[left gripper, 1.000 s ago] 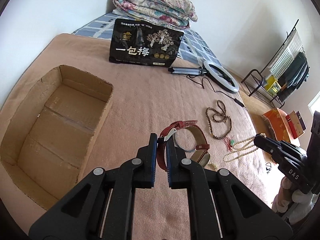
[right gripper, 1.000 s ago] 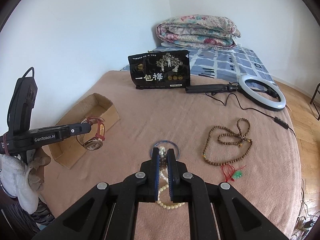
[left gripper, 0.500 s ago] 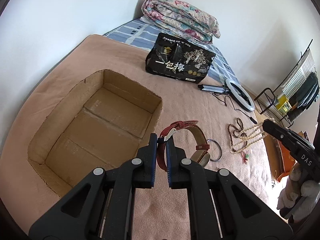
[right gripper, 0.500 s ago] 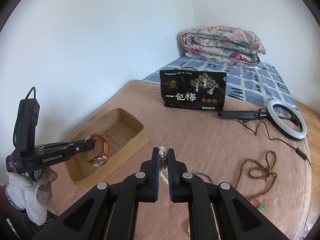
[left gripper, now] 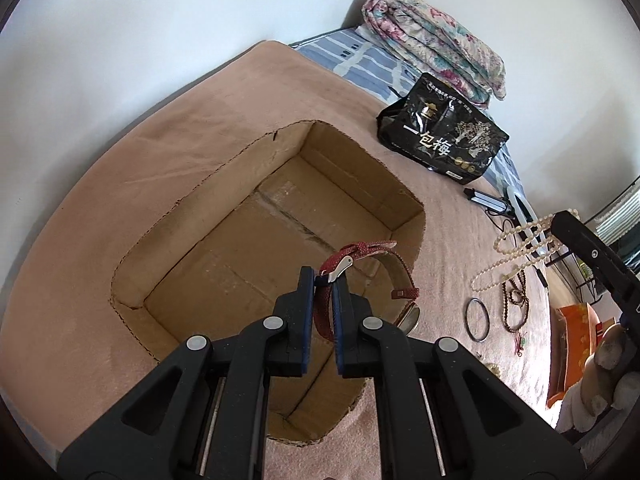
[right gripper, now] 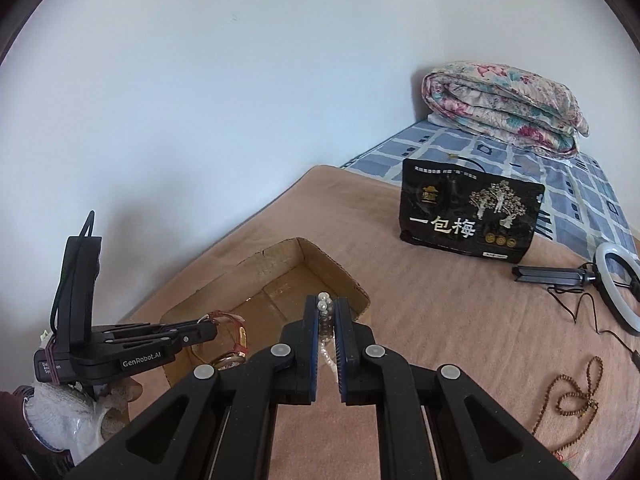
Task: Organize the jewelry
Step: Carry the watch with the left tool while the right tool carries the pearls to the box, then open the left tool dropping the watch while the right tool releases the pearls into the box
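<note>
Your left gripper (left gripper: 322, 280), clenched on the red watch (left gripper: 362, 258), already hangs over the cardboard box (left gripper: 256, 236), whose floor lies at about 11 o'clock below it. Your right gripper (right gripper: 327, 308), clamped on the pearl necklace (right gripper: 325, 307), sits short of the box, which lies at 12 o'clock.

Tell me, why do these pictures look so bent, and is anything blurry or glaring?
Left wrist view: the fisheye lens bows the cardboard box and the bed edge, with dark corners; soft daylight, no harsh glare, and the watch in the left tool looks sharp. Right wrist view: the same rounding, the white wall evenly lit, the pearl necklace in the right tool slightly soft.
</note>
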Demonstrator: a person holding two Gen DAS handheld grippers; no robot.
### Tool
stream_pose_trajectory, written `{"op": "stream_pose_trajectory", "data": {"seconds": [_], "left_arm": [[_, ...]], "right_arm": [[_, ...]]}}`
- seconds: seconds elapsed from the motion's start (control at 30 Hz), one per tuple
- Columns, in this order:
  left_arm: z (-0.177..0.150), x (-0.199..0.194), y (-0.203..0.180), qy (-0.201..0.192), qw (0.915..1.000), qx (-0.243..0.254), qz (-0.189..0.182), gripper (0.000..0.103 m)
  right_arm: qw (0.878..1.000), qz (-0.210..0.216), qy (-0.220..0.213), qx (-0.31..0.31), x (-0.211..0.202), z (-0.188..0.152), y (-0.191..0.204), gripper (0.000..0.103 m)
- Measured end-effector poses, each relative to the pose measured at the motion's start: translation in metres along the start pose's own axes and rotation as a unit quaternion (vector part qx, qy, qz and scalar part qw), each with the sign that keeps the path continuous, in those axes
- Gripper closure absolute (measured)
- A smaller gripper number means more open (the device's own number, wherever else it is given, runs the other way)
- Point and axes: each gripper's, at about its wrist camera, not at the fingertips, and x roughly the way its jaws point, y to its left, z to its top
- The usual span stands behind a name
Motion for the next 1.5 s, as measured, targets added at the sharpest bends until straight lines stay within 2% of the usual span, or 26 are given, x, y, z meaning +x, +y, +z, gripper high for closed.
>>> {"op": "stream_pose_trajectory", "data": {"seconds": [0.3, 0.67, 0.87, 0.93, 1.0, 1.07, 1.1, 1.17, 1.27, 1.33, 1.5], "left_arm": [[-0.005, 0.019, 0.018, 0.02, 0.9991, -0.031, 0.021, 0.097], [-0.011, 0.034, 0.017, 0.033, 0.9982, -0.023, 0.043, 0.097], [-0.013, 0.04, 0.018, 0.039, 0.9969, -0.023, 0.065, 0.097], [-0.014, 0.039, 0.018, 0.037, 0.9968, -0.024, 0.067, 0.093], [-0.013, 0.038, 0.019, 0.037, 0.9968, -0.03, 0.064, 0.086], [-0.012, 0.037, 0.019, 0.033, 0.9967, -0.034, 0.066, 0.06], [-0.012, 0.035, 0.018, 0.026, 0.9968, -0.036, 0.066, 0.056], [-0.011, 0.031, 0.016, 0.016, 0.9969, -0.033, 0.069, 0.05], [-0.009, 0.028, 0.013, 0.012, 0.9971, -0.03, 0.069, 0.047], [-0.008, 0.027, 0.011, 0.01, 0.9972, -0.029, 0.069, 0.047], [-0.008, 0.025, 0.005, 0.008, 0.9976, -0.018, 0.066, 0.046]], "right_arm": [[1.0, 0.008, 0.014, -0.003, 0.046, 0.013, 0.02, 0.098], [0.998, -0.005, 0.058, 0.005, 0.098, 0.007, 0.02, 0.098], [0.997, -0.012, 0.071, 0.013, 0.109, 0.003, 0.017, 0.098], [0.997, -0.014, 0.074, 0.014, 0.11, 0.002, 0.016, 0.098], [0.997, -0.014, 0.074, 0.02, 0.11, 0.002, 0.015, 0.093], [0.997, -0.022, 0.068, 0.024, 0.108, 0.004, 0.014, 0.065], [0.997, -0.029, 0.065, 0.025, 0.107, 0.004, 0.013, 0.058], [0.997, -0.039, 0.058, 0.023, 0.104, 0.005, 0.014, 0.033], [0.997, -0.051, 0.051, 0.015, 0.1, 0.007, 0.015, 0.019], [0.997, -0.064, 0.048, 0.011, 0.097, 0.007, 0.016, 0.015], [0.996, -0.07, 0.045, 0.015, 0.09, 0.009, 0.012, 0.012]]}}
